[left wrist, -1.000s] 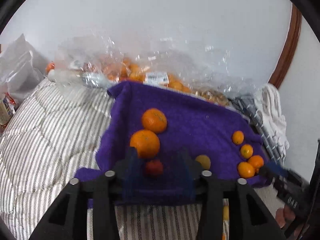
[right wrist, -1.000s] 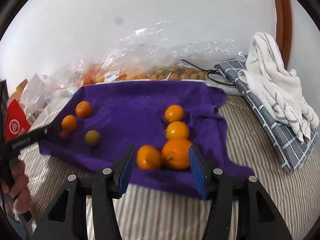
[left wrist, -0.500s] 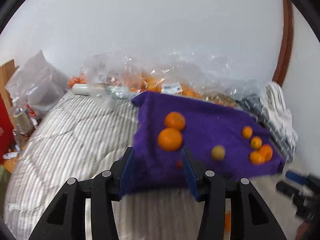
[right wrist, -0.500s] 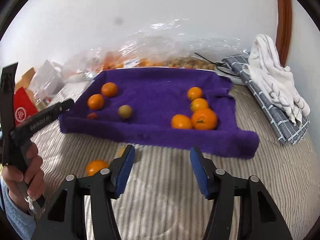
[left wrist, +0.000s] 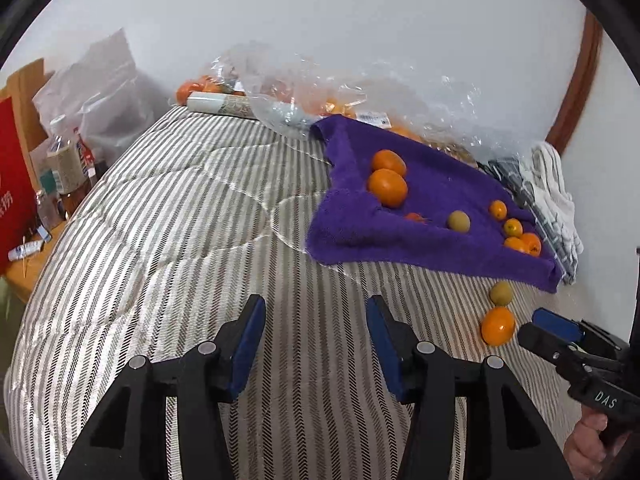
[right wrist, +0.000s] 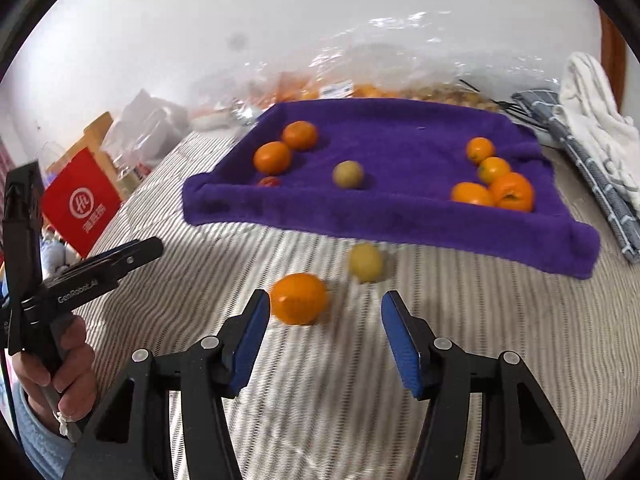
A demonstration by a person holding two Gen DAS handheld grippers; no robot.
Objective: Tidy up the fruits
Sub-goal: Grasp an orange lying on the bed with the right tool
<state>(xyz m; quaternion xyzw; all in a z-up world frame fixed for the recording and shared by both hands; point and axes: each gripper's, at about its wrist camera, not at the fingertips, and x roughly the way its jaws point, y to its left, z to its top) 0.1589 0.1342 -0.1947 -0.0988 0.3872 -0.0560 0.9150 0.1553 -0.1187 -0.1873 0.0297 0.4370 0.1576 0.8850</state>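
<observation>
Two loose fruits lie on the bedspread before the right gripper (right wrist: pixel 325 332), jaws apart and empty: an orange (right wrist: pixel 299 298) at its left finger, nearer than the empty, spread left gripper (left wrist: pixel 316 340).

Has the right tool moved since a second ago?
Yes. The right tool has pulled back off the purple towel, which now lies farther ahead, with an orange near its tips.
</observation>
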